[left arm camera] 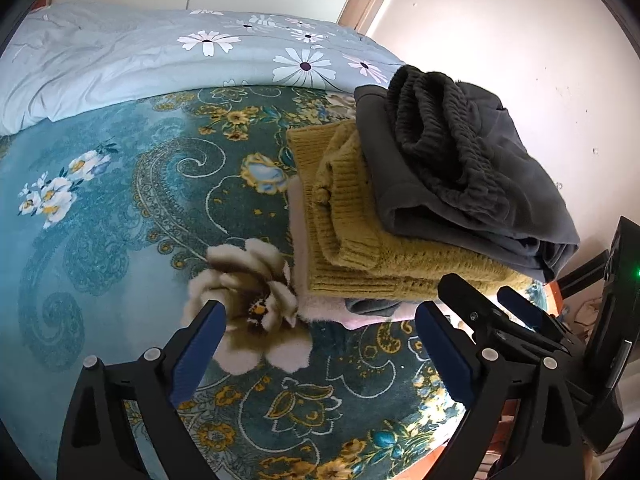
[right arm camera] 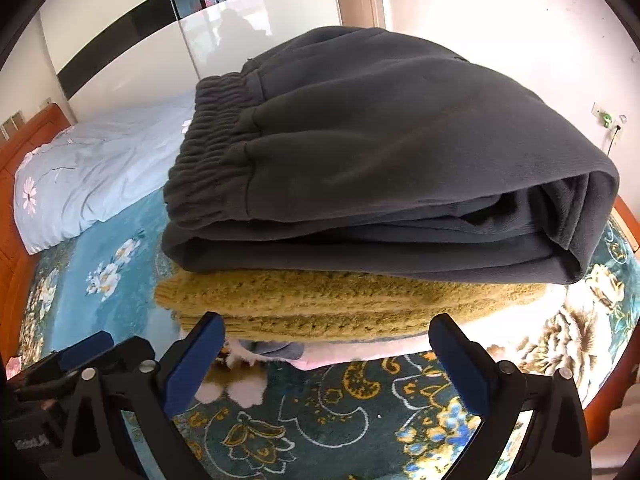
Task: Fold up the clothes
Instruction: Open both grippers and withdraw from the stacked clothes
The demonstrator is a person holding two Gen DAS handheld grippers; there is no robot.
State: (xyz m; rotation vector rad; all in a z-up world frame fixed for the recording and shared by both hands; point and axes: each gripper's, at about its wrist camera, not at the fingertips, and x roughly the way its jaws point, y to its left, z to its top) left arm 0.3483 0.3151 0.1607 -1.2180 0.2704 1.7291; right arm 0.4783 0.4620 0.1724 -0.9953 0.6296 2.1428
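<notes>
A stack of folded clothes sits on the bed. On top lie dark grey sweatpants (left arm camera: 460, 168) (right arm camera: 380, 160) with the elastic waistband showing. Under them is a mustard knit sweater (left arm camera: 352, 232) (right arm camera: 340, 308), then a grey garment and a pale pink fleece item (left arm camera: 320, 308) (right arm camera: 360, 354) at the bottom. My left gripper (left arm camera: 320, 320) is open, just left of and in front of the stack, nothing between its fingers. My right gripper (right arm camera: 326, 332) is open, close to the stack's front edge at the level of the lowest layers, holding nothing. The right gripper (left arm camera: 516, 308) shows at right in the left wrist view.
The bed carries a teal floral blanket (left arm camera: 140, 208) (right arm camera: 340, 412). A light blue daisy-print duvet (left arm camera: 160, 52) (right arm camera: 100, 168) is bunched at the far end. An orange wooden bed frame (right arm camera: 24, 152) runs along the sides. A white wall (left arm camera: 500, 40) stands right of the stack, a glossy wardrobe (right arm camera: 200, 20) behind.
</notes>
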